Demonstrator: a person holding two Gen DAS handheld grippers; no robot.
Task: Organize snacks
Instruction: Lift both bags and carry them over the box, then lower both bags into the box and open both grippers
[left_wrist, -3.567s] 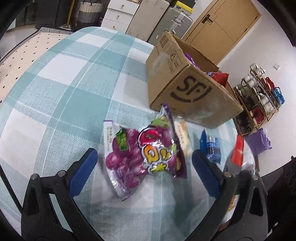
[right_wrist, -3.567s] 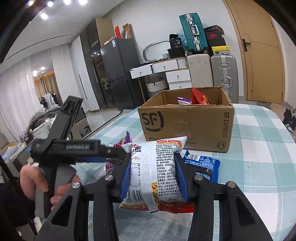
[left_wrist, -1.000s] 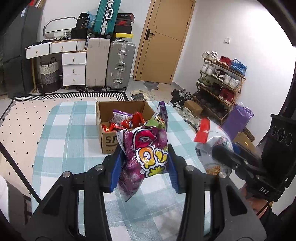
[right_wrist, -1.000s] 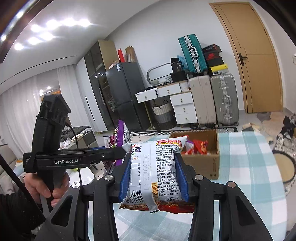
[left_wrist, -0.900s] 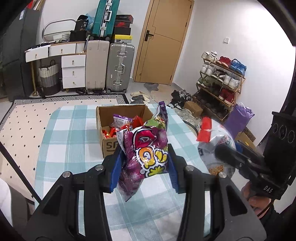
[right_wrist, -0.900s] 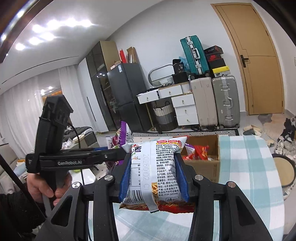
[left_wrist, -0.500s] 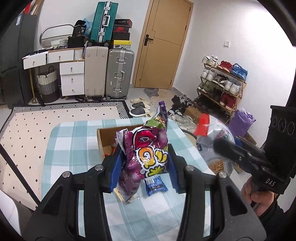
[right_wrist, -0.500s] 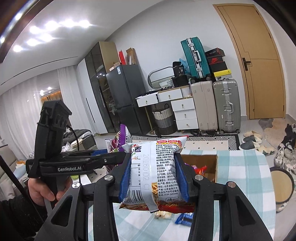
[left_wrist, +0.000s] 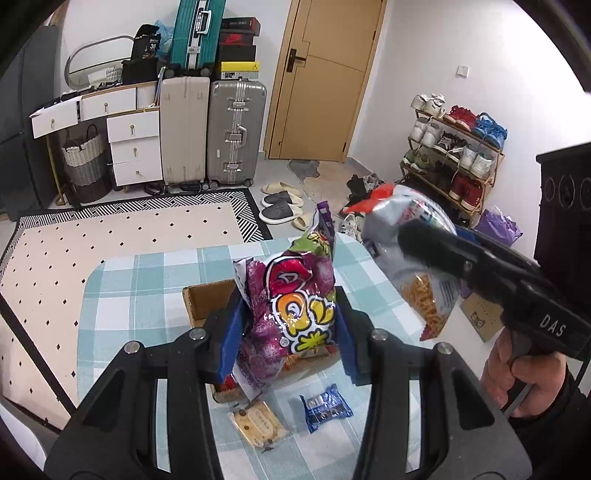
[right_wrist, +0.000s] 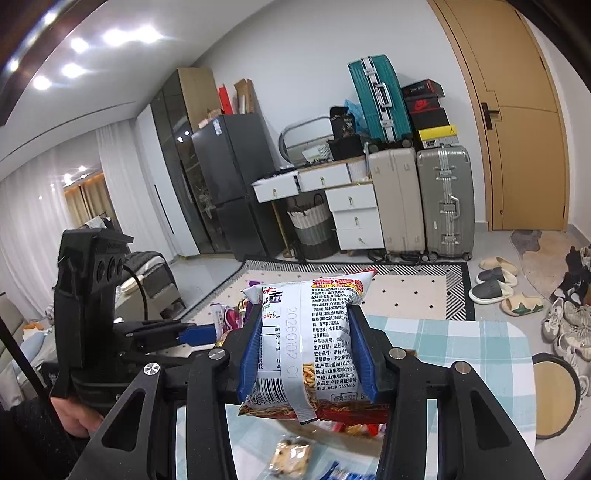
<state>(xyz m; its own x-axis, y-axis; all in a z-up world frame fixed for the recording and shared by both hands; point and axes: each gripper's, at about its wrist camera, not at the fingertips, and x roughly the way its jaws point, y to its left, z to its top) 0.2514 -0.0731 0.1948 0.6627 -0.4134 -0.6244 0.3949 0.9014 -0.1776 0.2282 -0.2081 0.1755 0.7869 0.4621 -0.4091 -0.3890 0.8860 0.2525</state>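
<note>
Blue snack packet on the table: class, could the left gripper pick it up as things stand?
Probably not. The left gripper is shut on the purple snack bag, so its jaws are full. The blue snack packet lies uncovered on the checked tablecloth below.
</note>
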